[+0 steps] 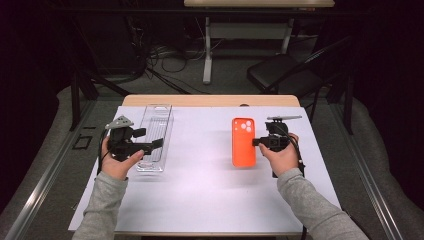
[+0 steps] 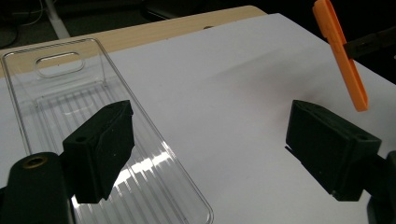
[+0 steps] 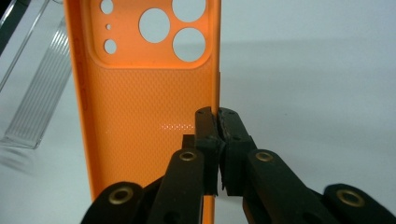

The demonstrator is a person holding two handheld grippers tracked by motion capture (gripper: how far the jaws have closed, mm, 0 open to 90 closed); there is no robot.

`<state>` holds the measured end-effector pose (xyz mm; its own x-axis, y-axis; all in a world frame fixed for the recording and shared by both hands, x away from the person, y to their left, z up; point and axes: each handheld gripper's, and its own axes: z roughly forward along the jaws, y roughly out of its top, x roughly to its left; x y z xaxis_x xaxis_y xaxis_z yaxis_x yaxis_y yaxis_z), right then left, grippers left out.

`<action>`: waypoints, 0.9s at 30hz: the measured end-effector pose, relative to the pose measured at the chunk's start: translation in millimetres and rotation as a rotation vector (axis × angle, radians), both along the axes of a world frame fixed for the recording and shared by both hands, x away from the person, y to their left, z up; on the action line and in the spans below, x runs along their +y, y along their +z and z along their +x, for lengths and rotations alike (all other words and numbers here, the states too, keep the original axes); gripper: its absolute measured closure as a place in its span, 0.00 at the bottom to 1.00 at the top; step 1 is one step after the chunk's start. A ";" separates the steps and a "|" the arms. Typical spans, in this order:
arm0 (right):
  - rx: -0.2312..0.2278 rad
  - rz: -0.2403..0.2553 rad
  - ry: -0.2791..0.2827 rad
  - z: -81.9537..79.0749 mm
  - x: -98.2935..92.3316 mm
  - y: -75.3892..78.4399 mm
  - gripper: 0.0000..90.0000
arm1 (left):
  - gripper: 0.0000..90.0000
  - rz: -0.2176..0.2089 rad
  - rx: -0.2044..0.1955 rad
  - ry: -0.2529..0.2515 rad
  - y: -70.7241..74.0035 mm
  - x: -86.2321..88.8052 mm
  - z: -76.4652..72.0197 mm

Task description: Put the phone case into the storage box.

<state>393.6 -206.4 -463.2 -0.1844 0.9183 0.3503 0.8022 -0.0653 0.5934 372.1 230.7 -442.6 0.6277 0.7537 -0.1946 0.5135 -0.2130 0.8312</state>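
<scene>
An orange phone case (image 1: pixel 243 141) with several camera holes is over the right half of the white sheet (image 1: pixel 210 170). My right gripper (image 1: pixel 255 142) is shut on its right side wall; in the right gripper view the two jaws (image 3: pixel 218 116) pinch that rim of the case (image 3: pixel 140 107). From the left gripper view the case (image 2: pixel 341 51) hangs tilted, clear of the sheet. A clear plastic tray (image 1: pixel 155 135) lies at the left. My left gripper (image 1: pixel 150 139) stands open (image 2: pixel 210 121), one jaw over the tray (image 2: pixel 70 93), the other over the sheet.
The white sheet covers most of a wooden table (image 1: pixel 210 100). Behind the table stand a black chair (image 1: pixel 282 72) and a white table leg (image 1: pixel 207 50), with cables (image 1: pixel 165 65) on the floor. A metal rail (image 1: pixel 45 175) runs along the left.
</scene>
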 end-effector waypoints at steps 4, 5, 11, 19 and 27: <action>-0.025 0.014 0.000 -2.3 1.2 1.9 0.98 | 0.17 0.005 0.002 -0.003 -0.8 -1.4 0.1; -0.031 0.012 0.001 -3.3 2.0 2.4 0.98 | 0.17 0.005 0.001 -0.003 -1.1 -1.9 0.2; -0.070 -0.019 0.011 -9.1 8.9 3.3 0.98 | 0.17 0.008 0.003 -0.010 -1.6 -4.5 -0.3; -0.132 -0.040 0.030 -17.6 18.6 4.7 0.98 | 0.17 0.015 0.002 -0.024 -2.2 -9.8 -1.3; -0.172 -0.024 0.027 -24.1 20.9 1.8 0.98 | 0.18 0.017 -0.007 -0.040 -1.5 -15.0 -3.1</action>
